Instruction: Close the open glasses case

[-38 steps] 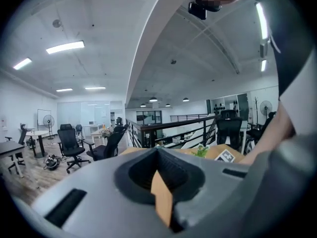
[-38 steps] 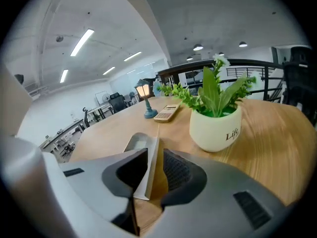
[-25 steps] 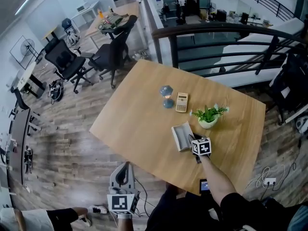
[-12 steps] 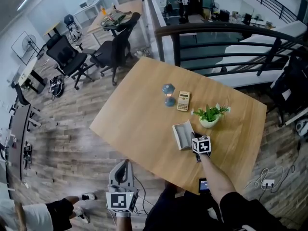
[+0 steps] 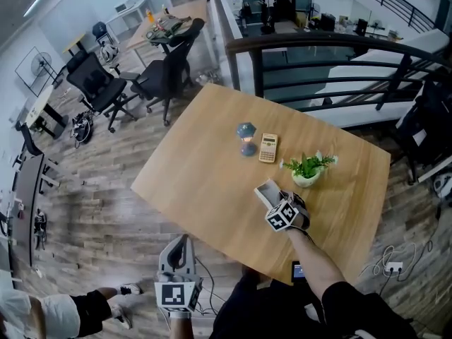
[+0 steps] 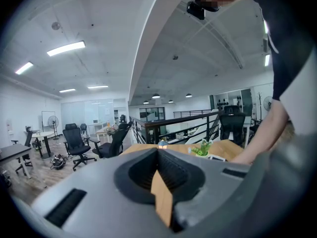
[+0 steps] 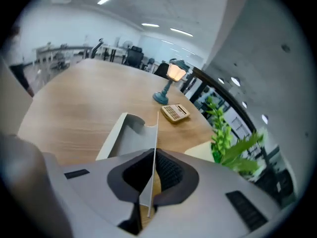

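Even, bright light from ceiling strips (image 6: 67, 47); shadows faint. All 3 views bend at the edges; the 2 gripper views have black corners; the nearby plant (image 7: 233, 143) is blurred.

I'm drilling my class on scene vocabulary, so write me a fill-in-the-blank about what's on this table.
Between the lamp and the plant lies the ___. The glasses case is ___, not closed. The plant sits in a ___ pot.
Missing: calculator; open; white.
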`<state>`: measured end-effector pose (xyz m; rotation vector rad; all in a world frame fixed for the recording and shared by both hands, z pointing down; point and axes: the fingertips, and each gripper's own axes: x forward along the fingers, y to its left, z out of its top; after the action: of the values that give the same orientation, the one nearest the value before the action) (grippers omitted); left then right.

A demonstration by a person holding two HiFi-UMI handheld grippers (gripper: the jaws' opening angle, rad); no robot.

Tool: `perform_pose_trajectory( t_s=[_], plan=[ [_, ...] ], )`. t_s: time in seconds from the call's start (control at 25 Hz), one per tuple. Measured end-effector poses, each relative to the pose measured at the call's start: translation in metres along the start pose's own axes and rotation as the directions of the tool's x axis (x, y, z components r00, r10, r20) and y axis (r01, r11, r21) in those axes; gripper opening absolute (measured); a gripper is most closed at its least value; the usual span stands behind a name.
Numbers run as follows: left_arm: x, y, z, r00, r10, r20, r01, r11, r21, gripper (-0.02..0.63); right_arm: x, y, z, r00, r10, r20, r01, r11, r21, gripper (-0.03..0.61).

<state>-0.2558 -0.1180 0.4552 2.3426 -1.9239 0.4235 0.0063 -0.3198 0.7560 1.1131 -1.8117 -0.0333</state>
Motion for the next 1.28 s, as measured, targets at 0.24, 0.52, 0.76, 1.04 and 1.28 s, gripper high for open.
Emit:
perform_pose_trajectory(
  t_s=[0.24,0.52,0.76,1.04,1.28],
  plan=[
    [-0.001,-0.001,-0.003,1.0,-0.005,-0.013,0.005,1.0,-0.005,0.0,-0.011,0.021,0.008,0.988,-0.156,0.001,0.133,0.837,-0.53,0.049],
    [0.004,-0.005,-0.008,1.0,-0.025,-0.016,0.025,1.0,-0.011,0.0,-0.012,0.045,0.003,0.999,-0.035,-0.02,0.019,0.846,-0.532,0.131],
    [0.009,-0.01,-0.006,0.999,-0.047,-0.013,0.047,0.999,-0.007,0.0,-0.015,0.053,0.005,0.989,0.144,-0.032,-0.145,0.924,-0.354,0.155],
    [0.013,-0.015,-0.002,0.998,-0.066,-0.008,0.065,0.998,-0.006,0.0,-0.015,0.062,0.01,0.942,0.335,0.019,-0.335,0.942,0.006,0.113],
    [0.011,-0.01,-0.004,0.998,-0.055,-0.006,0.055,0.998,-0.007,0.0,-0.008,0.054,0.011,0.956,0.295,-0.002,-0.294,0.953,0.066,0.018]
  ],
)
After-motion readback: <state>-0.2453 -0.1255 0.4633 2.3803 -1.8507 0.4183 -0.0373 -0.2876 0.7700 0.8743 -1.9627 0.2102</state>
